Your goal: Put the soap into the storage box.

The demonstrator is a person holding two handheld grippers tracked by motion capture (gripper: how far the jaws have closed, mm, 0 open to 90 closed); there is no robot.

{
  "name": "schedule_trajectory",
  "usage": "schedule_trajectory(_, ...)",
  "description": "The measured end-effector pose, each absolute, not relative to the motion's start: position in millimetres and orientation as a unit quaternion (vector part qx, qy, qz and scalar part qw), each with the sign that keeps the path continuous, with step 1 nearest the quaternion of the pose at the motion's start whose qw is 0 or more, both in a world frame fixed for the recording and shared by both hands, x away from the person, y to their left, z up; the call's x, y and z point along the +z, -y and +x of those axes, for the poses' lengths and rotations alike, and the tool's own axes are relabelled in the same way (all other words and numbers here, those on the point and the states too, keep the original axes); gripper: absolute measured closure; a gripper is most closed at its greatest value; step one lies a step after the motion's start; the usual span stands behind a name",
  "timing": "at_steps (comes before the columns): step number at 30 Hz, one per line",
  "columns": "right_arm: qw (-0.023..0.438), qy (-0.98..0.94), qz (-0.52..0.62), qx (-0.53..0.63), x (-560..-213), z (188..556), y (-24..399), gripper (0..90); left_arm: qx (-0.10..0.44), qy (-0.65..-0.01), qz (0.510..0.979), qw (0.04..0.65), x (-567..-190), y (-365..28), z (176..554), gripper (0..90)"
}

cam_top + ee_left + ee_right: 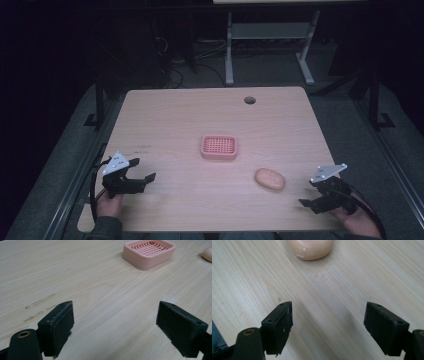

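Right gripper (311,202): jaws spread wide, nothing between them, aimed at the soap (270,179) just ahead on the tabletop (175,115). Left gripper (142,170) likewise spread, idle. Soap likely hard, smooth, slippery, lightish; best pinched across its short width. Long axis runs roughly left-right, slightly slanted. Soap dish (219,147) nearby.

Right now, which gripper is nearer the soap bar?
Right. The right gripper sits just right of the soap bar, open; the left gripper is far across the table.
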State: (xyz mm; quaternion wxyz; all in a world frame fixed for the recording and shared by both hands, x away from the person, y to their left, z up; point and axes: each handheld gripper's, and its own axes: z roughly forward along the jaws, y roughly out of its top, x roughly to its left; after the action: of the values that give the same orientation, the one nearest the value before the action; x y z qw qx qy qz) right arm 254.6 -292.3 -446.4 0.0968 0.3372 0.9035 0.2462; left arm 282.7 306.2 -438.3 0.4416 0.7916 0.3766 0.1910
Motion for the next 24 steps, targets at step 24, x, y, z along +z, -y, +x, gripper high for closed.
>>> schedule_trajectory(24, 0.079, -0.929, 0.292, 0.212, -429, 276, 259, 23.5, 0.189, -0.376, 0.793, 0.440, -438, -306, 282, 14.3)
